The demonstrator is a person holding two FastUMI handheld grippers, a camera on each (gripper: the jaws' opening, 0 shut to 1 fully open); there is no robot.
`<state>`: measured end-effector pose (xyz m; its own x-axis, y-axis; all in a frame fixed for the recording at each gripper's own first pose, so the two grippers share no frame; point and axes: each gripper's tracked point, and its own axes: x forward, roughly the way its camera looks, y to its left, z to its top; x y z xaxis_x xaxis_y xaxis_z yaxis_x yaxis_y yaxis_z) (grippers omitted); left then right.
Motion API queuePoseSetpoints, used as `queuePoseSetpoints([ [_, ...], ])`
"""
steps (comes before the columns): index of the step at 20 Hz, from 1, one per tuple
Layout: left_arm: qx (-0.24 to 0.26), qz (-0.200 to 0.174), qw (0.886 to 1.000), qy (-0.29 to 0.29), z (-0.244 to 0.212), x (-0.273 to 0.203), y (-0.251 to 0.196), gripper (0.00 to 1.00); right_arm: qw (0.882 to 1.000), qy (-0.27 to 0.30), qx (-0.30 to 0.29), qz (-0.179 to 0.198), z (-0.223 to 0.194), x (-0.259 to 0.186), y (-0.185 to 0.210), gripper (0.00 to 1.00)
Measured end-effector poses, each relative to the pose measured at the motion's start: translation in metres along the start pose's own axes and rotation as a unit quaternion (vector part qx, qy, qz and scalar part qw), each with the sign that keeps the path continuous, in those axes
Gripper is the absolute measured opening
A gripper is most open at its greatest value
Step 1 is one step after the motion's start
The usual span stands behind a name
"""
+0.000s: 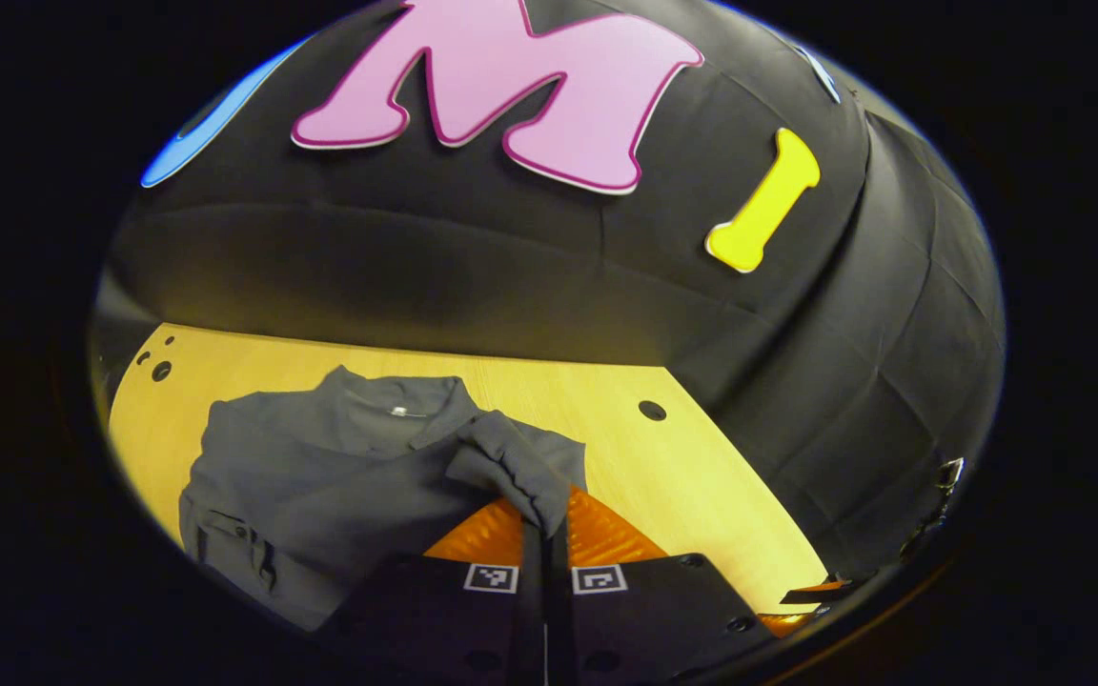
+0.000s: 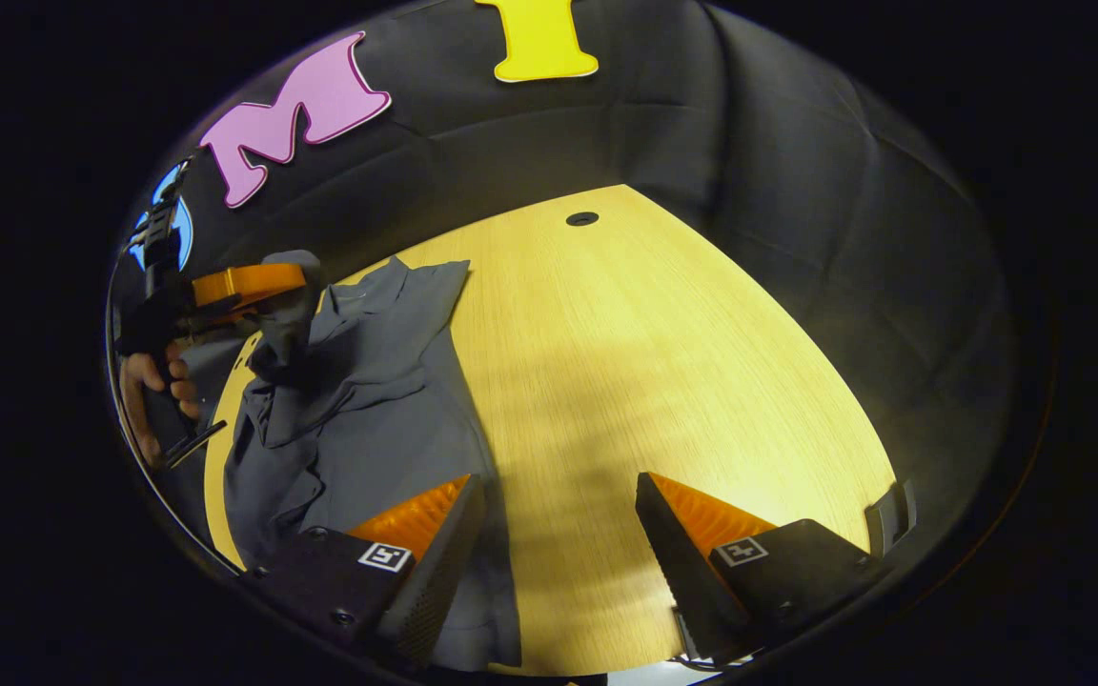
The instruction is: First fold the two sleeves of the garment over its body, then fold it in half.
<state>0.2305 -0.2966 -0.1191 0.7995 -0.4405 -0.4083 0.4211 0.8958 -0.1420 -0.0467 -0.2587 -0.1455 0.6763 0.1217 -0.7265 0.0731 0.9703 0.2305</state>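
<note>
A dark grey garment (image 1: pixel 320 476) lies spread on the wooden table (image 1: pixel 663 476), collar toward the booth's wall. My left gripper (image 1: pixel 545 534) is shut on the cuff of one sleeve (image 1: pixel 511 462), holding it lifted above the garment's body. In the right gripper view the garment (image 2: pixel 368 400) lies at the left, with the left gripper (image 2: pixel 263 286) and its hand (image 2: pixel 153 391) holding the sleeve (image 2: pixel 287 314) up over it. My right gripper (image 2: pixel 559 505) stands open above the table (image 2: pixel 663 381), its left finger over the garment's near edge, nothing between the fingers.
Black cloth walls close the table in at the back and right. Round holes (image 1: pixel 652 411) are set in the tabletop near the far edge, one also in the right gripper view (image 2: pixel 582 219). Bare wood stretches to the garment's right.
</note>
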Motion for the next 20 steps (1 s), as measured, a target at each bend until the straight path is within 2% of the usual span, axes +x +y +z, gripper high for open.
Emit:
queuePoseSetpoints([
  [5,-0.001,0.009,0.999,0.044,-0.027,0.031,0.0,0.15,1.0,0.004,0.009,0.0,-0.012,-0.004,-0.002,0.99],
  [6,-0.003,0.007,0.999,0.051,-0.03,0.034,-0.002,0.1,1.0,0.005,0.009,0.0,-0.014,-0.005,-0.001,0.99],
  [8,-0.007,0.0,0.998,0.056,-0.037,0.03,-0.005,0.3,1.0,0.009,0.009,0.002,-0.018,-0.006,0.003,0.99],
  [10,0.0,0.0,0.999,0.052,-0.039,0.021,-0.002,0.58,1.0,0.011,0.005,0.004,-0.021,-0.007,0.008,0.99],
  [11,0.007,0.003,0.999,0.049,-0.041,0.015,0.003,0.86,1.0,0.011,0.004,0.006,-0.023,-0.007,0.012,0.99],
  [12,0.015,0.005,0.999,0.048,-0.045,0.005,0.011,0.78,1.0,0.013,0.007,0.012,-0.024,-0.008,0.018,0.99],
  [13,0.021,0.007,0.999,0.049,-0.049,-0.01,0.019,0.93,1.0,0.014,0.012,0.02,-0.026,-0.009,0.025,0.99],
  [16,0.024,0.026,0.998,0.047,-0.066,-0.055,0.056,0.96,0.999,0.026,0.024,0.037,-0.038,-0.012,0.046,0.99],
  [20,0.01,0.065,0.997,0.042,-0.091,-0.127,0.122,0.96,0.998,0.045,0.027,0.036,-0.057,-0.014,0.066,0.99],
])
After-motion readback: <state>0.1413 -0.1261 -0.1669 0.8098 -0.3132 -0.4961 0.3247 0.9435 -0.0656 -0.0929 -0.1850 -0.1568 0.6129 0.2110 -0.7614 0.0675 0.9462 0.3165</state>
